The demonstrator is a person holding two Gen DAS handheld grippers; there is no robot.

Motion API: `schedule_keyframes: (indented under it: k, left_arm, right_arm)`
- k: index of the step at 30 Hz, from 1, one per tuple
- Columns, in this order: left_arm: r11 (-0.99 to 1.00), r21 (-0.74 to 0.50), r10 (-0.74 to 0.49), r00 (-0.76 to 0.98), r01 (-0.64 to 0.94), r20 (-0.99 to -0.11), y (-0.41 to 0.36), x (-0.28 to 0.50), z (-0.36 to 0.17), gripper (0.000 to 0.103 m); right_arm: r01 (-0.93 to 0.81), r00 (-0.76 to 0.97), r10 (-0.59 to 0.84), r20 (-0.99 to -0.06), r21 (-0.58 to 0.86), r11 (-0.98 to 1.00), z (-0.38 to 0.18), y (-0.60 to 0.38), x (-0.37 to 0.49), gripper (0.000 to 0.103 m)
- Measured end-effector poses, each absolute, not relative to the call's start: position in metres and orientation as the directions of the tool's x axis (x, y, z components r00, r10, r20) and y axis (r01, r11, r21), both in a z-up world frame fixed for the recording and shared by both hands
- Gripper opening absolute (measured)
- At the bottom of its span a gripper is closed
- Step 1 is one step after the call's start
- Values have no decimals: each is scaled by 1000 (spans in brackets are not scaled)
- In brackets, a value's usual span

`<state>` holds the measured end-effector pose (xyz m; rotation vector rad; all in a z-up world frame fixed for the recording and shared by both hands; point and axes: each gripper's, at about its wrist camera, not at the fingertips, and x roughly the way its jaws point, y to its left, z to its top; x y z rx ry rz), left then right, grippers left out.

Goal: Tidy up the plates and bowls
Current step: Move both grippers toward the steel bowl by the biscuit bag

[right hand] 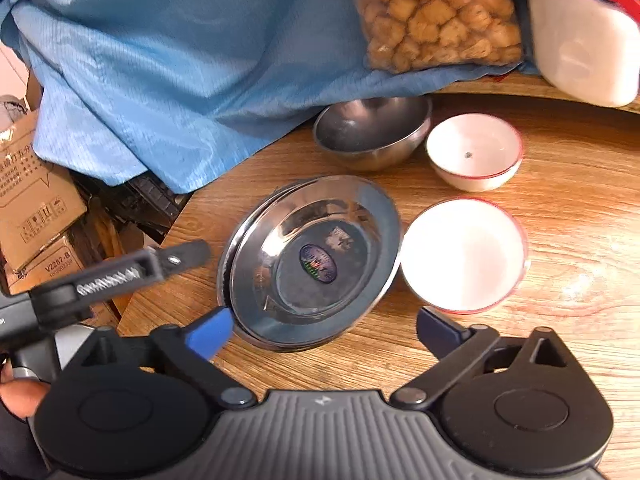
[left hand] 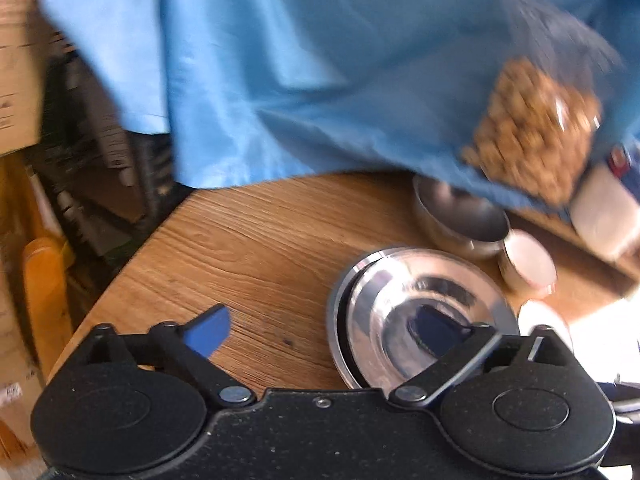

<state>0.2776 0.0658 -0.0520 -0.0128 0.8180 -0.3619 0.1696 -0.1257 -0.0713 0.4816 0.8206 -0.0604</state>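
A stack of steel plates (right hand: 312, 260) lies on the round wooden table (right hand: 560, 360), with a steel bowl (right hand: 372, 132) behind it and two white red-rimmed bowls, one far (right hand: 474, 152) and one near (right hand: 464, 256), to its right. My right gripper (right hand: 324, 332) is open and empty just in front of the plates. In the left wrist view my left gripper (left hand: 320, 332) is open, its right finger over the steel plates (left hand: 416, 312); the steel bowl (left hand: 460, 216) and the white bowls (left hand: 528, 260) lie beyond. The left gripper (right hand: 132, 272) also shows in the right wrist view, left of the plates.
A blue cloth (right hand: 180, 60) drapes over things at the table's back, with a bag of snacks (right hand: 436, 12) and a white container (right hand: 580, 44) on it. Cardboard boxes (right hand: 36, 200) stand off the table's left edge.
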Motion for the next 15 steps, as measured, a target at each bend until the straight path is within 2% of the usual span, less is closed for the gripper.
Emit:
schedule_keyframes:
  k: [6, 15]
  left_arm:
    - [949, -174, -303, 599, 264, -741, 52, 270, -48, 102]
    - [956, -179, -283, 579, 231, -765, 1, 249, -47, 102]
  right_arm:
    - [195, 701, 146, -698, 385, 902, -69, -149, 149, 103]
    - [59, 761, 135, -635, 275, 960, -58, -180, 116, 103]
